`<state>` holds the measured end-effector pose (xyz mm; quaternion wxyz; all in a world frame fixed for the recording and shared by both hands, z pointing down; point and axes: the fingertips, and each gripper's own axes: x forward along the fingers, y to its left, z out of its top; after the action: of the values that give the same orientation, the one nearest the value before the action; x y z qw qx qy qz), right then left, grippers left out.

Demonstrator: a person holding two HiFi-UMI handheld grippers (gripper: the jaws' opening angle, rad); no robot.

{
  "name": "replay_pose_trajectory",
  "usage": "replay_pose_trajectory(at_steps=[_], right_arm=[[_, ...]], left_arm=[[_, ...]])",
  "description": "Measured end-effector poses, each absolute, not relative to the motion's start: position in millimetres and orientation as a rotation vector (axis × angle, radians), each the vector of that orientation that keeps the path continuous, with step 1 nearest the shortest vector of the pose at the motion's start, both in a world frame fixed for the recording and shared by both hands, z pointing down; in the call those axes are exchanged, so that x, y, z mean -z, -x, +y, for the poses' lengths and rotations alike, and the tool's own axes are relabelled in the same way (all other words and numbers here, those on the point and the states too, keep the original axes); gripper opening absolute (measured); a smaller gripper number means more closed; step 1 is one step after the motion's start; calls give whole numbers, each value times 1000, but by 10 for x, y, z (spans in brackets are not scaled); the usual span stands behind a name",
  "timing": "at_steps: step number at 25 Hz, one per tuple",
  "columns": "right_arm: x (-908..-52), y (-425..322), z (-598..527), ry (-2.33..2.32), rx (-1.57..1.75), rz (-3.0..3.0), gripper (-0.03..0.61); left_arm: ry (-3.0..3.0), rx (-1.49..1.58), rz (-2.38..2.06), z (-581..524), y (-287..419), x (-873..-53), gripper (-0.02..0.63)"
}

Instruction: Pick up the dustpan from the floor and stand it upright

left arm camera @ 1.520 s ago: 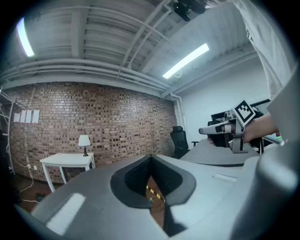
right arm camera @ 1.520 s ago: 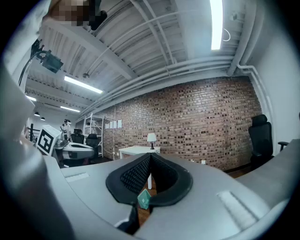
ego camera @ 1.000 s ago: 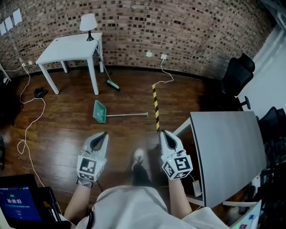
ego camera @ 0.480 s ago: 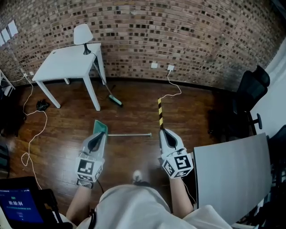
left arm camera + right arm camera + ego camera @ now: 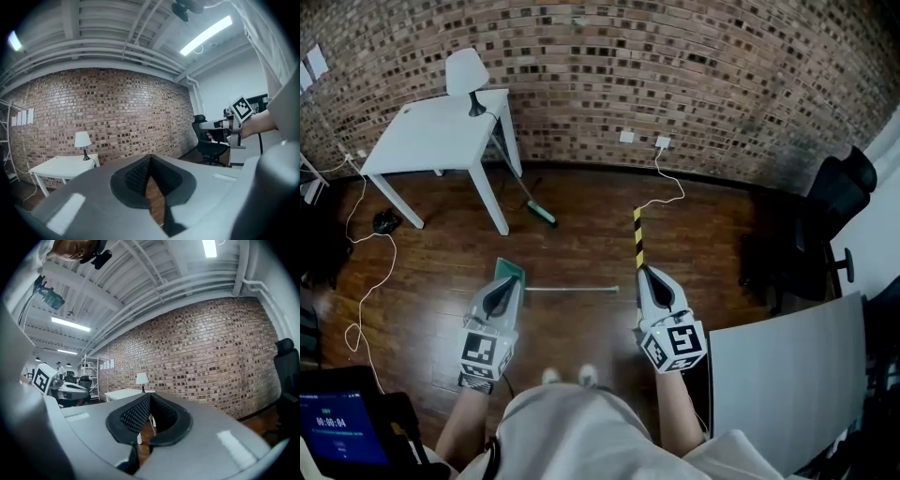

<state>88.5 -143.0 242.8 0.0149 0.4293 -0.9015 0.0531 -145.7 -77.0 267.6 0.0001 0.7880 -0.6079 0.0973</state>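
Approach stage: left gripper (image 5: pixel 510 283) and right gripper (image 5: pixel 646 274), both closed and empty, hover above the dustpan (image 5: pixel 508 270) lying on the floor (image 5: pixel 581 234); next, stoop, open one, grasp its handle (image 5: pixel 577 289).

Brick-walled office: desk (image 5: pixel 441 136), swivel chair (image 5: pixel 825 211)

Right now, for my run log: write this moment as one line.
phase: pre-grasp | dustpan: flat on floor, not held | left gripper: shut, empty | right gripper: shut, empty
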Motion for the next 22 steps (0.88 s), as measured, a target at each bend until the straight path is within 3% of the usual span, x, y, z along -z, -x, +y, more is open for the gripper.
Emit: replay_pose_trajectory(at_steps=[22], right_arm=[[-2455, -578, -1355, -1373, -107, -2751, 12]], left_arm=[[-2463, -300, -1893, -754, 1853, -2812, 2]])
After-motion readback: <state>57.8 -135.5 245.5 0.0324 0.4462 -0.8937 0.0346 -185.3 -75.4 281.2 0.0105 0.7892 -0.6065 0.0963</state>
